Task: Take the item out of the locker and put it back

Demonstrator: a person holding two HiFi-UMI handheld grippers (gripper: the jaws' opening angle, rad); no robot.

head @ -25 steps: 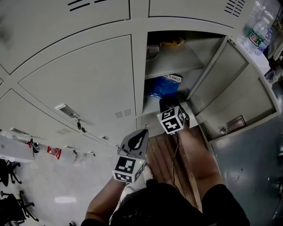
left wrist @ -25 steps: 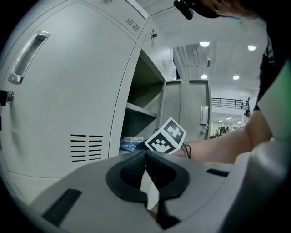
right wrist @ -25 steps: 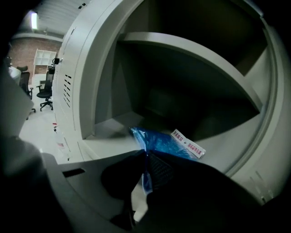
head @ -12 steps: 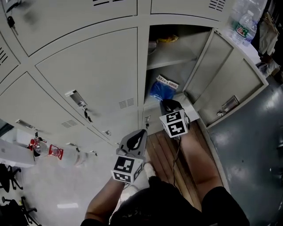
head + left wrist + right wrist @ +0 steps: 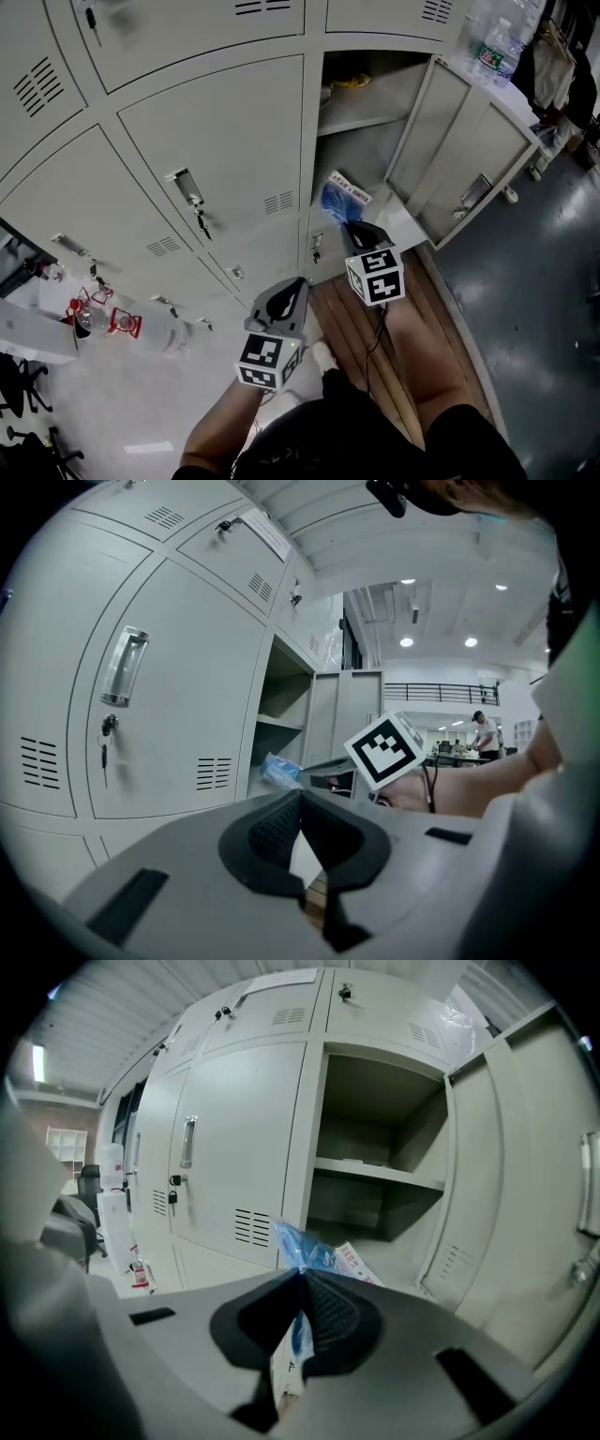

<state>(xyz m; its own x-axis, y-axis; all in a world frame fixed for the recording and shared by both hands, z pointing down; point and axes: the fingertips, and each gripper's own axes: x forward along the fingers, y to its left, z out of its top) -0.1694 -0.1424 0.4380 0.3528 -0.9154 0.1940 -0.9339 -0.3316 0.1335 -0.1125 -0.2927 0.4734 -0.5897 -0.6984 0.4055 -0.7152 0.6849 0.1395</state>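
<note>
The blue packet point(image 5: 305, 1252) is pinched in the closed right gripper point(image 5: 302, 1277), held in front of the open locker point(image 5: 367, 111) (door point(image 5: 466, 150) swung wide). The left gripper point(image 5: 300, 797) is closed and empty. Wooden slats point(image 5: 349, 328) lie underfoot, beside grey floor point(image 5: 534, 281).

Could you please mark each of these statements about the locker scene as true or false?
1. The right gripper is shut on the blue bag. True.
2. The left gripper holds a bottle. False: its jaws are together with nothing between them.
3. The locker door is closed. False: it is swung wide open to the right in the head view.
4. A yellow item lies on the upper shelf of the open locker. True.
</note>
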